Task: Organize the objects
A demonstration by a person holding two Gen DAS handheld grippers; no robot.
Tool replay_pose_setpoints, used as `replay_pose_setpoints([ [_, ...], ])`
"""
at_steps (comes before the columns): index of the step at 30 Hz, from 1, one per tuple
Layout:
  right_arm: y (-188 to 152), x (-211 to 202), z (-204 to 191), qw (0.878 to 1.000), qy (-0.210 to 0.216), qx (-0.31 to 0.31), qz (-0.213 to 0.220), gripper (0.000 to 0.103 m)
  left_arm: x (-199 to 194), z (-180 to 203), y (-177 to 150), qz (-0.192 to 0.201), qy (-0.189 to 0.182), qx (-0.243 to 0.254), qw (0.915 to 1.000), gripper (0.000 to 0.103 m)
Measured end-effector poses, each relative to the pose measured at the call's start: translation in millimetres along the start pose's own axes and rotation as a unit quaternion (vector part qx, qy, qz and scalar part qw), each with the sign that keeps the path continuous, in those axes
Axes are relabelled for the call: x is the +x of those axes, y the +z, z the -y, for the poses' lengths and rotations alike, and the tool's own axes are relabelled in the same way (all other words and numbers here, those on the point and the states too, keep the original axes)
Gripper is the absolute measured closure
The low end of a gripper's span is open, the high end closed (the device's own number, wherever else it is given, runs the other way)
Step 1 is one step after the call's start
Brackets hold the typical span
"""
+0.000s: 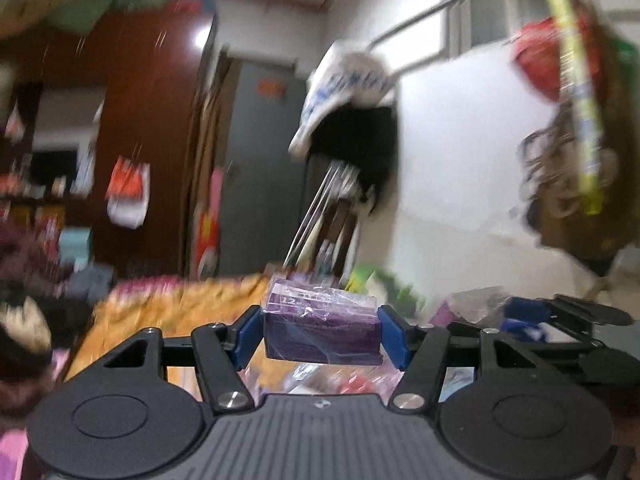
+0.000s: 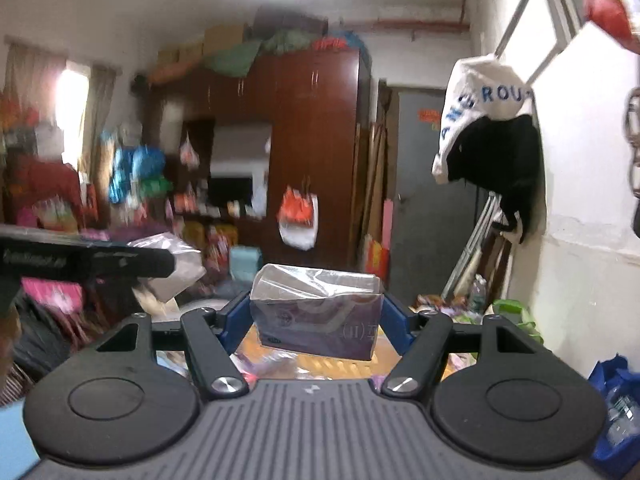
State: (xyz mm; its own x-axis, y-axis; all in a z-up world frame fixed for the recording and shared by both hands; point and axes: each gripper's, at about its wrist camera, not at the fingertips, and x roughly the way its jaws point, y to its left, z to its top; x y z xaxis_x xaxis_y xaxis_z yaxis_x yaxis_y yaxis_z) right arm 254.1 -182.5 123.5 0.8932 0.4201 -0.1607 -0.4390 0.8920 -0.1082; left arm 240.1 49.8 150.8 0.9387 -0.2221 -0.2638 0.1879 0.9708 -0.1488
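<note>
Between each tool's blue pads, a wrapped purple box: left tool pinching one, right tool another. Slick wrap, likely slipping if jolted.

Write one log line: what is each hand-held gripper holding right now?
left hand-held gripper: shut on purple box | right hand-held gripper: shut on wrapped purple box | both held in air

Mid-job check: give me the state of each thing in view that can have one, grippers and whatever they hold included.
Left gripper: shut on a purple box, held clear of the clutter below.
Purple box: plastic-wrapped, clamped at both ends, roughly level.
Right gripper: shut on a second purple box.
Second purple box: wrapped in clear film that is loose on top, clamped, slightly tilted.
White cap: hanging on the wall rail.
Grey door: closed.
</note>
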Motion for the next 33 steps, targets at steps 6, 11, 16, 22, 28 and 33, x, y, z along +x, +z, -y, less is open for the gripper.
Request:
replay_pose_setpoints([
  [6,-21,40,-2,0.999,0.0,-0.023,-0.043,0.01,44,-14,-15,-0.05,0.019,0.007,0.9986,0.014],
  [11,-30,33,1,0.999,-0.002,-0.033,-0.038,0.0,26,-20,-22,-0.018,0.025,0.003,0.9995,0.007],
  [16,-29,4,7,0.999,0.022,-0.007,-0.039,0.0,-6,-10,-23,-0.006,0.025,0.025,0.9994,0.0],
  [22,-34,-30,8,1.0,0.015,0.015,-0.018,0.0,-18,6,-30,-0.029,0.04,0.053,0.9974,0.0],
  [28,-37,-28,16,0.997,-0.012,0.033,-0.068,0.0,-16,14,-40,-0.046,0.051,0.053,0.9963,0.0],
  [33,-44,-23,23,0.995,-0.007,0.054,-0.088,0.0,-18,20,-49,-0.052,0.064,0.059,0.9949,0.0],
])
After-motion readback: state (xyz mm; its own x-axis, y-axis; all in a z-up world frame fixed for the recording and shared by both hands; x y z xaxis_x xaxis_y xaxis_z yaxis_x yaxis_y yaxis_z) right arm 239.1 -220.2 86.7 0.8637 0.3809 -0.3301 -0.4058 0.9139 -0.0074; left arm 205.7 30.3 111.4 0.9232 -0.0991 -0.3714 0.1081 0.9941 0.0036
